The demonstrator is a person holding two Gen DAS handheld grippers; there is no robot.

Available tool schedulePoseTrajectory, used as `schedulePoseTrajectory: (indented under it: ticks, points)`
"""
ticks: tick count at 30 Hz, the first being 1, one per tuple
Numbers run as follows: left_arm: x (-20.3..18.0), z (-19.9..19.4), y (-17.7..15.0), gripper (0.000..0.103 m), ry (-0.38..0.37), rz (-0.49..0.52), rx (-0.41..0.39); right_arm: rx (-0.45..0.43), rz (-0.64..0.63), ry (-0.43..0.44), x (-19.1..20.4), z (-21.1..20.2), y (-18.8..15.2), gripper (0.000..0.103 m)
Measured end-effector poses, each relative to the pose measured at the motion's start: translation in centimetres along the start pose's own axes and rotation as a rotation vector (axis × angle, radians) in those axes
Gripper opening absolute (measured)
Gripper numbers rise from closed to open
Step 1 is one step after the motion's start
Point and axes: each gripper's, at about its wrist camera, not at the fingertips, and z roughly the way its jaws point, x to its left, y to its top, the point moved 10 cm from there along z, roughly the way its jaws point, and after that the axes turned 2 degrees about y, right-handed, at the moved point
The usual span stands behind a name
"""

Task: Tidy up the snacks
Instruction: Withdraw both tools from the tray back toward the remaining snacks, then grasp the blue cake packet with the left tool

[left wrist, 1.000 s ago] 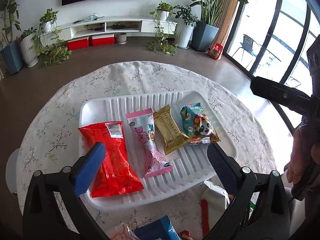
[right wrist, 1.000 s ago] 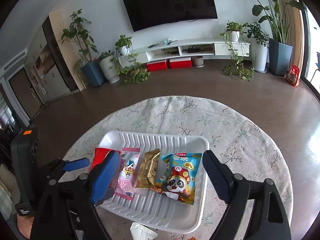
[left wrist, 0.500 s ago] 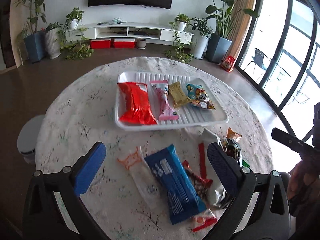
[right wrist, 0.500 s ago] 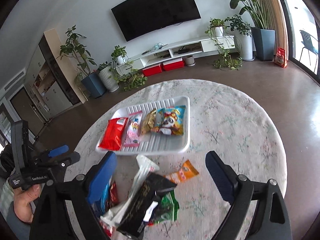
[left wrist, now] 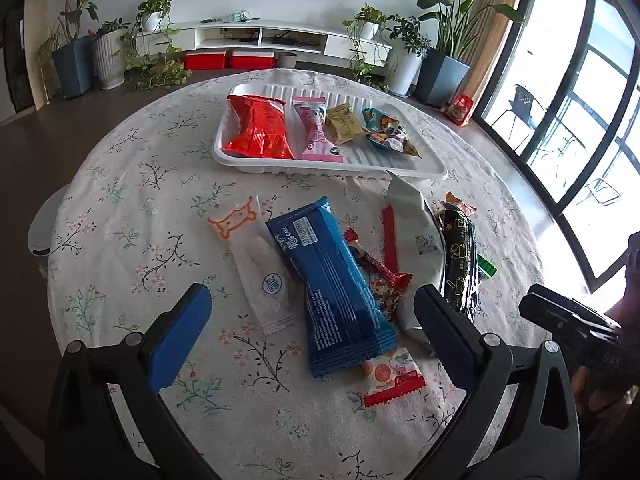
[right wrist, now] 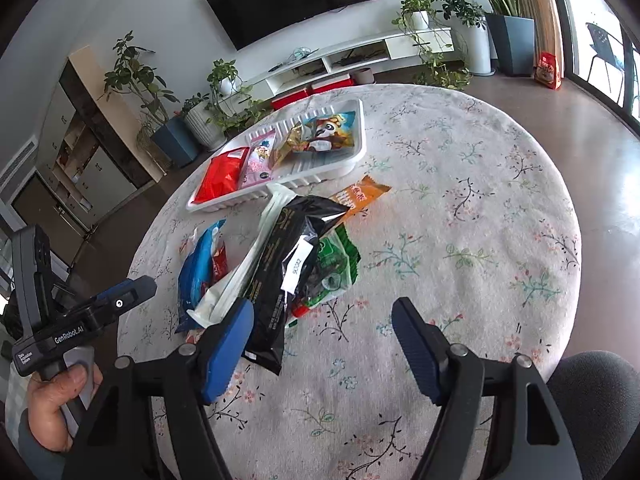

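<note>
Overlapping, the black packet [right wrist: 280, 272] hides most of the green one [right wrist: 338, 264].

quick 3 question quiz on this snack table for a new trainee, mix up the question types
1. How many packets lie in the white tray?
2. True or false: the blue packet lies in the tray.
3. Which packet lies closest ahead of the right gripper? A) red packet B) black packet C) pink packet

Key:
1. Four: the red packet, the pink packet, the gold packet and the panda packet.
2. False. It lies on the tablecloth, in front of the open left gripper.
3. B, the black packet. The right gripper's jaws are closing, with nothing between them.
</note>
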Motion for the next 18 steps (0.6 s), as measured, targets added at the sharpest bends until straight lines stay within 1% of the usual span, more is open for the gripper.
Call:
schedulePoseTrajectory:
  ticks: [4, 6, 9, 10, 12, 14, 18]
  points:
    - [-0.8, 0.8, 0.2, 0.102, 0.015, 0.009, 0.019, 0.007, -0.017, 0.009, 0.6, 0.1, -0.7, 0.075]
    - [-0.9, 1.5, 0.7, 0.1, 0.022, 0.01, 0.032, 0.004, -0.029, 0.006, 0.9, 0.0, -0.9, 0.075]
    - [-1.4, 2.4, 1.3, 0.082, 0.013, 0.018, 0.048, 0.005, -0.028, 0.009, 0.8, 0.1, -1.1, 0.075]
    - [-1.5, 2.5, 1.3, 0.08, 0.013, 0.021, 0.05, 0.004, -0.024, 0.008, 0.7, 0.1, -1.2, 0.075]
    - [-1.6, 3.2, 1.5, 0.07, 0.012, 0.027, 0.062, -0.003, -0.018, 0.008, 0.6, 0.0, -1.0, 0.075]
    - [-1.5, 4.0, 1.4, 0.068, 0.018, 0.023, 0.079, -0.004, -0.015, 0.007, 0.5, 0.0, -1.1, 0.075]
    - [-1.2, 5.0, 1.4, 0.068, 0.028, 0.021, 0.095, -0.006, -0.016, 0.007, 0.4, 0.0, -1.2, 0.075]
